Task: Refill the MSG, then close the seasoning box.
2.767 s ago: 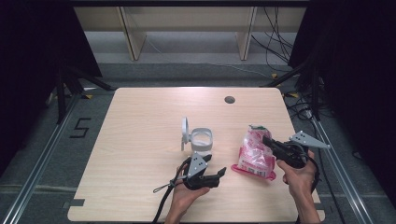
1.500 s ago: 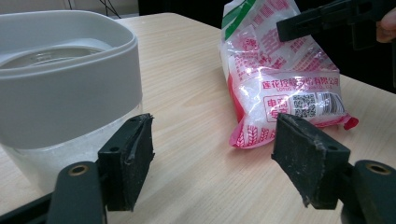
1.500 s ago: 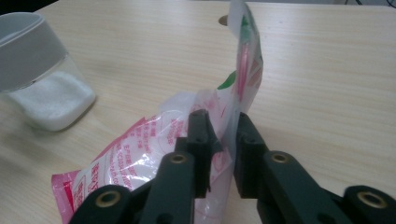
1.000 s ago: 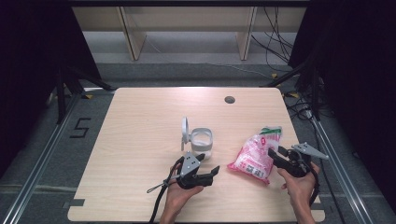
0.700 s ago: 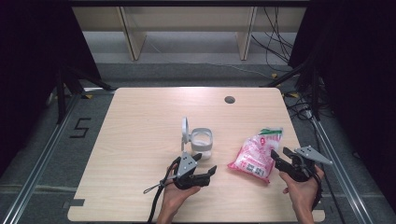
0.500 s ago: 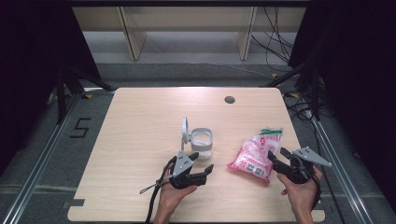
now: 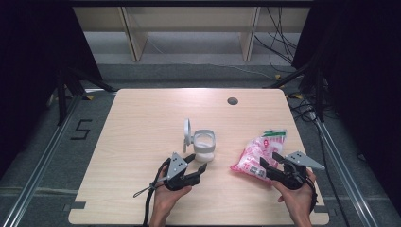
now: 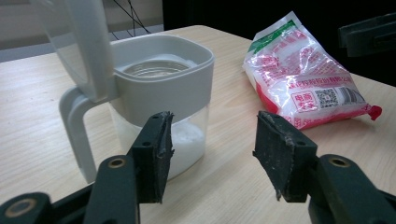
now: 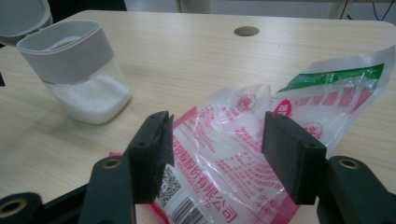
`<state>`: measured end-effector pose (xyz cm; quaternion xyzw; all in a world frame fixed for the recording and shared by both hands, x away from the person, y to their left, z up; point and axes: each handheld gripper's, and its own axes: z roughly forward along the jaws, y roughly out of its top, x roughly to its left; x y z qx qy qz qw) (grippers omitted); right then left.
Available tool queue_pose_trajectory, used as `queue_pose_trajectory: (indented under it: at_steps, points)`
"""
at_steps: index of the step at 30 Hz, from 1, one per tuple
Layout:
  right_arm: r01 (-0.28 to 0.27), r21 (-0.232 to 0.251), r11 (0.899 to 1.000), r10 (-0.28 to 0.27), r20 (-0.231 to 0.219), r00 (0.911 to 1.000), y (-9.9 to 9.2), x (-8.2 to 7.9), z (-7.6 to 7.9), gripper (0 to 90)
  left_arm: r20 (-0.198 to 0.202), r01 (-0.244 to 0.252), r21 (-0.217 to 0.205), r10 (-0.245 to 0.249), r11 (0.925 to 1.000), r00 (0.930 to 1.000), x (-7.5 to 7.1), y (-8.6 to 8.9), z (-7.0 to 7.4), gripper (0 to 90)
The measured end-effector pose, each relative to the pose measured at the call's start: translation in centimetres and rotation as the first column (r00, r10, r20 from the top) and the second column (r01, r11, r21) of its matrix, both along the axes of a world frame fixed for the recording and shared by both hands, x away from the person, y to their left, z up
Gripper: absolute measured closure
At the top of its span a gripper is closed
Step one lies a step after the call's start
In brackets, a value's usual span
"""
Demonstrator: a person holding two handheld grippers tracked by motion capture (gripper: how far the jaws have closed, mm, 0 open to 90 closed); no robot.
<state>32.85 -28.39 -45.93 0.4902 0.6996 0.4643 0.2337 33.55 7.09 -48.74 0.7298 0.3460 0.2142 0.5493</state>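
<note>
Bag: we see the pink-and-clear plastic bag of white granules (image 7: 260, 153) lying flat near the table's right edge.
Container: grey-collared clear plastic jar (image 7: 204, 145), lid flipped up, mid-table, partly filled.
Left gripper (image 8: 212, 149): jaws parted and closing, nothing between.
Right gripper (image 9: 217, 147): jaws parted and opening over the bag, not pinching.
Advice: we'd grip the bag's sealed end squarely before lifting.
Unclear: the bag's torn opening; jar's fill level.
</note>
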Motion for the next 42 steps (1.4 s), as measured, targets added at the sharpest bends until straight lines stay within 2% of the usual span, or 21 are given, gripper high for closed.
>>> queue_pose_trajectory:
  at_steps: [1,3,6,7,8,11,12,14,18,20,21,24,27,29,30,31,32,33,36,38,42]
  points:
    - [0.0,0.0,1.0,0.0,0.0,1.0,0.0,0.0,0.0,42.4,0.014,0.012,0.005,-0.013,0.9999,0.9998,0.1,0.2,0.0,45.9]
    - [0.001,0.035,0.999,-0.001,-0.006,1.0,0.4,-0.1,-0.2,40.7,-0.004,-0.01,-0.004,0.01,0.9999,0.9999,0.0,0.4,0.0,50.0]
    - [-0.038,0.012,0.999,0.038,0.0,0.9993,0.6,0.0,-0.2,40.6,0.015,-0.008,-0.004,0.009,1.0,0.9999,0.1,0.8,0.1,53.5]
    - [-0.024,0.041,0.999,0.025,-0.023,0.9994,1.1,-0.2,-0.1,40.6,0.013,-0.017,-0.022,0.017,0.9996,0.9998,0.1,1.0,0.1,55.6]
    - [-0.06,0.009,0.998,0.06,-0.002,0.9982,1.1,-0.1,-0.2,40.5,0.015,-0.024,-0.015,0.024,0.9996,0.9996,0.0,1.2,0.2,59.6]
    - [-0.055,0.027,0.998,0.055,-0.017,0.9983,1.5,-0.3,-0.3,40.5,0.034,-0.017,-0.004,0.017,0.9998,0.9993,0.2,1.8,0.3,62.9]
    - [-0.071,-0.009,0.997,0.071,-0.006,0.9975,1.3,-0.2,-0.2,40.5,0.024,-0.031,-0.002,0.031,0.9995,0.9992,0.1,1.9,0.3,65.5]
    - [-0.079,0.026,0.997,0.079,-0.014,0.9968,1.6,-0.3,-0.3,40.5,0.038,-0.038,-0.02,0.039,0.9991,0.9985,0.1,2.2,0.4,68.5]
    - [-0.084,0.02,0.996,0.085,-0.027,0.996,1.6,-0.3,-0.3,40.6,0.058,-0.066,0.001,0.066,0.9978,0.9961,0.2,2.7,0.8,74.8]
    - [-0.064,0.052,0.997,0.067,-0.039,0.997,1.7,-0.4,-0.4,40.6,0.076,-0.081,0.012,0.08,0.9966,0.9939,0.3,2.9,0.9,78.4]
    - [-0.075,0.024,0.997,0.075,-0.005,0.9972,1.5,-0.2,-0.5,40.7,0.082,-0.092,0.017,0.091,0.9956,0.9925,0.1,3.0,1.1,80.6]
    - [-0.084,0.026,0.996,0.085,-0.01,0.9964,1.5,-0.1,-0.6,40.7,0.096,-0.107,0.025,0.104,0.994,0.99,-0.1,3.5,1.3,84.1]
    - [-0.081,0.068,0.994,0.083,-0.035,0.9959,1.9,-0.3,-0.6,40.8,0.097,-0.112,0.044,0.108,0.9927,0.9895,-0.1,4.0,1.4,85.4]
    - [-0.084,0.052,0.995,0.086,-0.035,0.9957,1.9,-0.2,-0.5,40.9,0.095,-0.129,0.052,0.124,0.9903,0.9878,-0.1,4.4,1.4,86.2]
    - [-0.094,0.026,0.995,0.094,-0.01,0.9955,1.8,0.0,-0.5,41.0,0.093,-0.136,0.05,0.131,0.9894,0.987,0.0,4.5,1.5,86.6]
    - [-0.091,0.023,0.996,0.091,-0.007,0.9958,1.8,0.0,-0.5,41.1,0.093,-0.135,0.036,0.131,0.9903,0.987,0.2,4.7,1.5,86.8]
    - [-0.075,0.06,0.995,0.077,-0.027,0.9967,2.1,-0.2,-0.5,41.1,0.091,-0.135,0.048,0.13,0.9897,0.9873,0.2,4.8,1.6,87.3]
    - [-0.096,0.038,0.995,0.096,-0.006,0.9954,1.8,0.1,-0.6,41.1,0.087,-0.14,0.042,0.136,0.9892,0.9868,0.3,4.9,1.6,87.5]
    - [-0.068,0.036,0.997,0.069,-0.026,0.9973,2.0,0.0,-0.6,41.3,0.08,-0.133,0.04,0.129,0.9903,0.9883,0.6,4.9,1.7,89.3]
    - [-0.071,0.033,0.997,0.072,-0.024,0.9971,1.9,0.0,-0.6,41.3,0.094,-0.125,0.059,0.12,0.9904,0.9884,0.8,4.9,1.8,89.4]
    - [-0.082,0.022,0.996,0.082,-0.02,0.9964,1.8,0.0,-0.6,41.3,0.085,-0.136,0.048,0.132,0.9895,0.9876,1.1,4.9,1.7,89.4]
